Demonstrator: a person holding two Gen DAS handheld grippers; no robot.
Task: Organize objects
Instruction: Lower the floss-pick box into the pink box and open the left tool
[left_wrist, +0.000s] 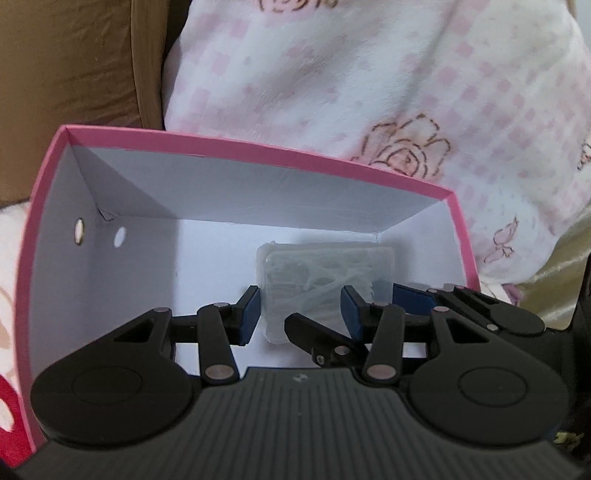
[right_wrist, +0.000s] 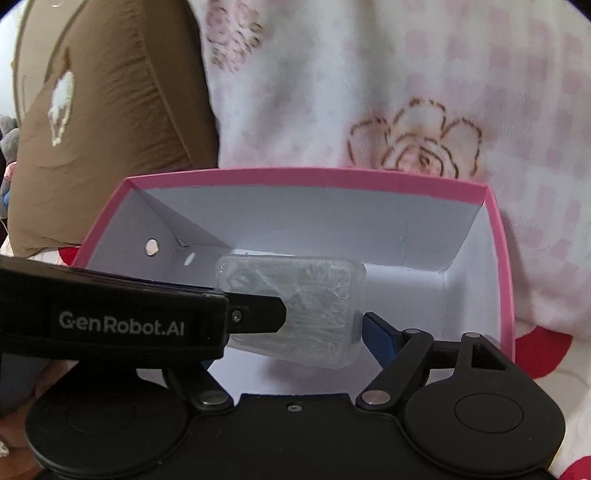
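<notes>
The clear plastic case (left_wrist: 325, 266) (right_wrist: 295, 280), with thin white pieces inside, sits inside the pink-rimmed box (left_wrist: 258, 146) (right_wrist: 295, 175). It is down on the white floor with its far edge close against the far wall, away from the left wall. That left wall carries a small metal-ringed hole (left_wrist: 78, 232).

The left gripper (left_wrist: 299, 310) reaches down into the box with its jaws partway apart, and the case shows between them. Its left blue pad (left_wrist: 248, 314) is right at the case's left edge and its right pad (left_wrist: 351, 310) overlaps the case. Whether the pads actually clench the case cannot be told. In the right wrist view one black finger (right_wrist: 258, 315) of this claw crosses the case's left part.

The right gripper (right_wrist: 299, 332) also points into the box, released and wide. Its right blue pad (right_wrist: 380, 338) stands just beside the case's right edge without pressing on it. Its left finger is hidden behind the left tool's body in its own view, and in the left wrist view a black fingertip (left_wrist: 306, 328) lies across the near part of the case.

Beyond the box's far rim lies a white fleece blanket (left_wrist: 369, 92) with pink checks and outlined roses. A brown cushion (left_wrist: 74, 66) sits past the far left corner, and a fold of gold satin fabric (left_wrist: 554, 266) lies off the right rim.
</notes>
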